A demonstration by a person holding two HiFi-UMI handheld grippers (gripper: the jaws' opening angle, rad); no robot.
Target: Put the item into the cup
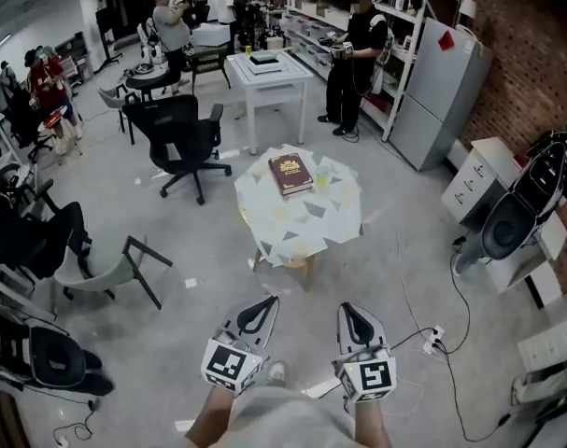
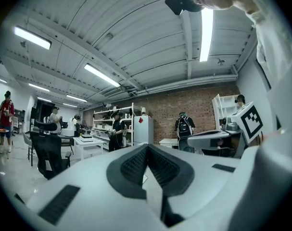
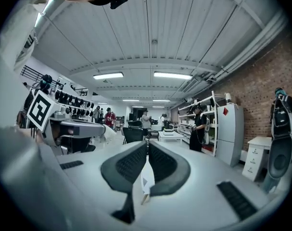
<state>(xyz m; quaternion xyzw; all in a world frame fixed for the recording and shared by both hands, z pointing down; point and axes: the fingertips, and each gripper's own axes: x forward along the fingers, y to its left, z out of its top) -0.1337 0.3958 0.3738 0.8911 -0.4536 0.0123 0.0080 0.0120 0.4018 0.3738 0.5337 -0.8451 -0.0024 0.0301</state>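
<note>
A small table (image 1: 302, 220) under a white cloth with grey triangles stands in the middle of the floor in the head view. On it lie a dark red book (image 1: 290, 173) and, just right of it, a pale yellow-green cup (image 1: 322, 175). I cannot make out any other item on the cloth. Both grippers hang low near my body, well short of the table. My left gripper (image 1: 268, 301) and right gripper (image 1: 346, 308) point toward it, jaws together and empty. In the gripper views, the left gripper (image 2: 146, 146) and right gripper (image 3: 147, 143) show closed black pads.
A black office chair (image 1: 182, 138) stands left of the table and a tipped grey chair (image 1: 110, 267) lies nearer me. A cable and power strip (image 1: 432, 340) lie on the floor at right. Behind are a white table (image 1: 267, 71), a fridge (image 1: 439, 91), shelves and several people.
</note>
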